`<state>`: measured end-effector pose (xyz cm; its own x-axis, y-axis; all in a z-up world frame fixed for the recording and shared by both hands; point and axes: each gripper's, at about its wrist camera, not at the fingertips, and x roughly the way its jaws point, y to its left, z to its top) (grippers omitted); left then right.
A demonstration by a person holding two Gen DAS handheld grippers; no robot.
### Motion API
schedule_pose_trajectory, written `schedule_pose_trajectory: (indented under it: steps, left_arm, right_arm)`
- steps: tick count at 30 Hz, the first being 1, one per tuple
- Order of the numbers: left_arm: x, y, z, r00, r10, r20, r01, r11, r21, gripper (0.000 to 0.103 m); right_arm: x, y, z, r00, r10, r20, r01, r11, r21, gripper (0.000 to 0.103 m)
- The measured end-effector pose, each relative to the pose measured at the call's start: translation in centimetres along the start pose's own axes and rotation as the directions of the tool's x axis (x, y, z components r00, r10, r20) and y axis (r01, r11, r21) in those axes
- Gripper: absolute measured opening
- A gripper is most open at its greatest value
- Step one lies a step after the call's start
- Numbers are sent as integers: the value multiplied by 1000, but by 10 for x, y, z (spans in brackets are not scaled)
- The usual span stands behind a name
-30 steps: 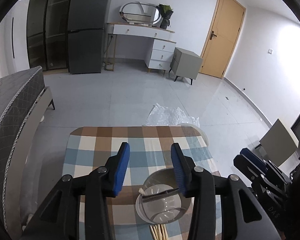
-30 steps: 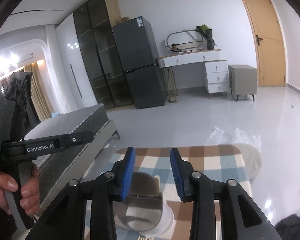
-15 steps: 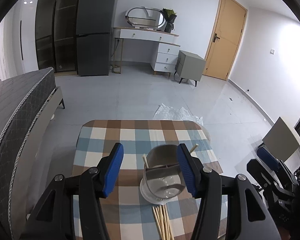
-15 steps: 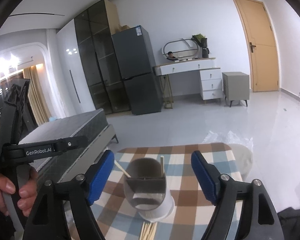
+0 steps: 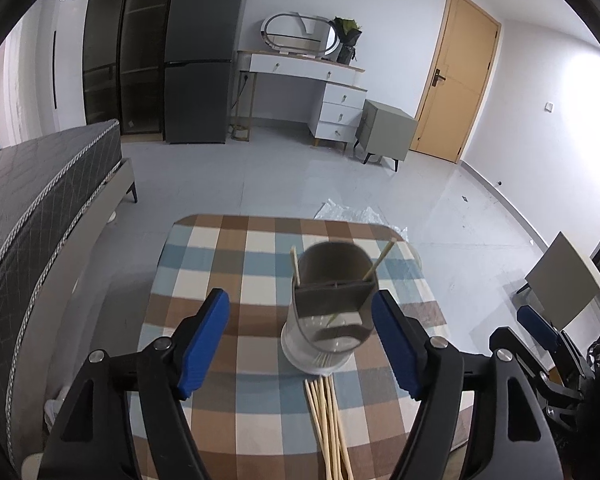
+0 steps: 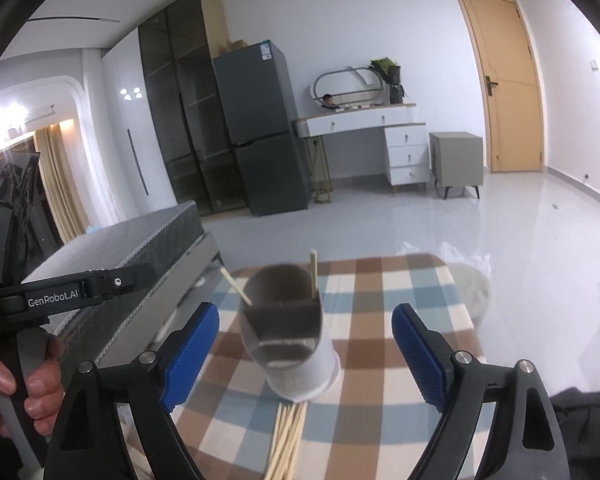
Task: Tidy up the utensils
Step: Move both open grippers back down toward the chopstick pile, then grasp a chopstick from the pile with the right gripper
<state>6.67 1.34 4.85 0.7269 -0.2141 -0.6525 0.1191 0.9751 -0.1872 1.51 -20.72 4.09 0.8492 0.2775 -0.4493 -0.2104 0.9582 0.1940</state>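
A grey utensil holder (image 5: 332,308) with a white base stands on the checked tablecloth (image 5: 236,264). Two wooden chopsticks (image 5: 295,266) stick up out of it. A bundle of several chopsticks (image 5: 328,424) lies flat on the cloth just in front of it. My left gripper (image 5: 300,340) is open and empty, its blue pads either side of the holder and nearer the camera. In the right wrist view the holder (image 6: 288,332) and loose chopsticks (image 6: 286,436) show too. My right gripper (image 6: 306,350) is open and empty, wide around the holder.
The small table (image 6: 432,280) has a rounded far edge with floor beyond. A bed (image 5: 28,200) lies to the left. Crumpled plastic (image 5: 348,214) lies on the floor behind the table. A grey board (image 5: 560,280) leans at the right.
Both grippers have opened wide and pulled back and up from the holder. The holder now stands free with two chopsticks in it.
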Motion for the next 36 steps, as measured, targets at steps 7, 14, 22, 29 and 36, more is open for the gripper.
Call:
schedule_pose_trajectory:
  steps: [7, 14, 22, 29, 36]
  left_arm:
    - [14, 8, -29, 999, 10, -43, -11, 1000, -11, 71]
    - [40, 15, -57, 993, 26, -119, -31, 999, -38, 71]
    - [71, 31, -85, 977, 26, -211, -44, 996, -83, 71]
    - [89, 51, -88, 953, 24, -303, -83, 979, -185, 71]
    - [96, 66, -86, 942, 17, -334, -106, 962, -251, 71]
  right_arm:
    - [10, -9, -28, 997, -5, -71, 7, 999, 31, 91]
    - [31, -20, -55, 980, 12, -198, 1, 998, 67, 91]
    - [59, -33, -80, 938, 43, -345, 10, 989, 151, 89]
    - [104, -26, -103, 873, 55, -485, 23, 988, 152, 62]
    - [151, -18, -117, 820, 89, -566, -3, 988, 152, 42]
